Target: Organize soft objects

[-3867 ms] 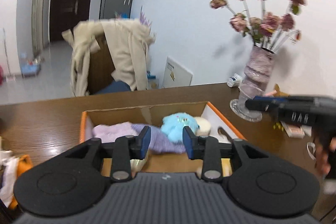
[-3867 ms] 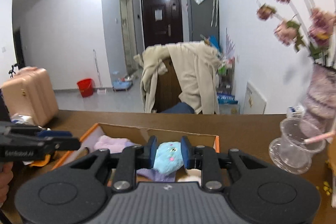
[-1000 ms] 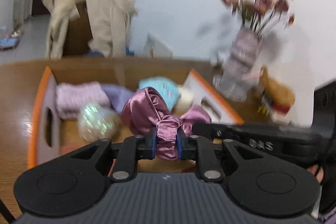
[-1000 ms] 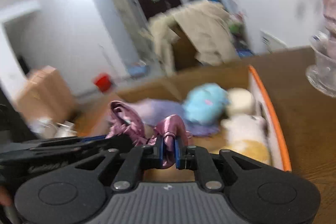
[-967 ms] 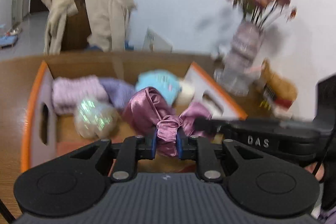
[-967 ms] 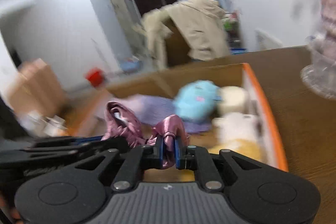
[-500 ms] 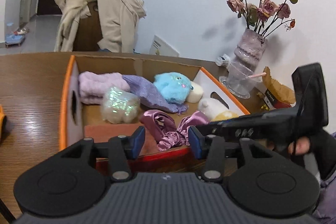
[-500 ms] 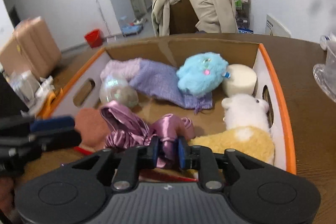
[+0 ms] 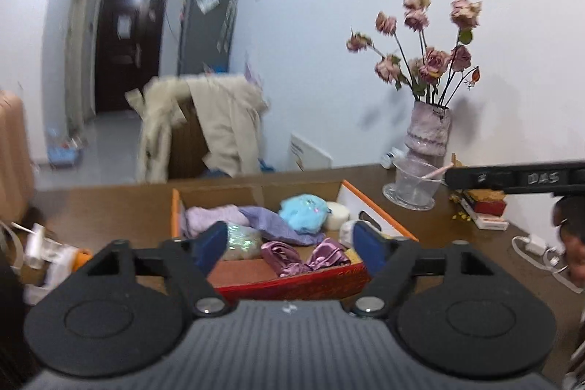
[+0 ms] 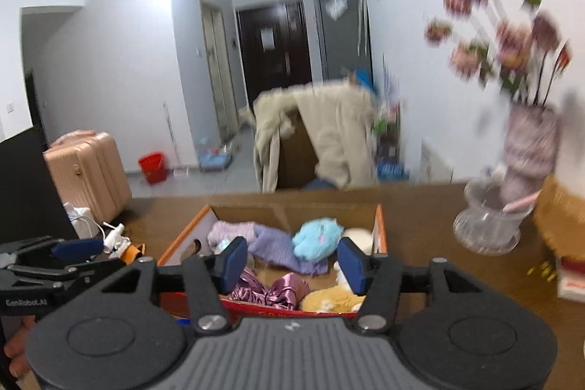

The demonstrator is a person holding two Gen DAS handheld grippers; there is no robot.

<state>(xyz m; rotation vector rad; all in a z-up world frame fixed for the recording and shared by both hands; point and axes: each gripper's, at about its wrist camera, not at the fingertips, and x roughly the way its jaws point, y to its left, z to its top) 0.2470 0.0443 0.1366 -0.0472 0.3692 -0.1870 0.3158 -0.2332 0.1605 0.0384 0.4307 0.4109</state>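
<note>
An orange-edged cardboard box stands on the wooden table. In it lie a pink satin bow, a blue plush, lilac knitwear, a shiny ball, a cream round piece and a yellow plush. My left gripper hangs above and before the box, jaws opening, nothing between them. My right gripper is likewise drawn back, jaws opening and empty. Each gripper shows in the other's view: the right, the left.
A vase of dried roses and a glass dish stand at the right by the wall. Books and a white cable lie at the right. Clutter lies left of the box. A coat-draped chair is behind the table.
Both grippers let go of the pink satin bow, which now lies in the front of the box. Both have opened and pulled back and up from the box.
</note>
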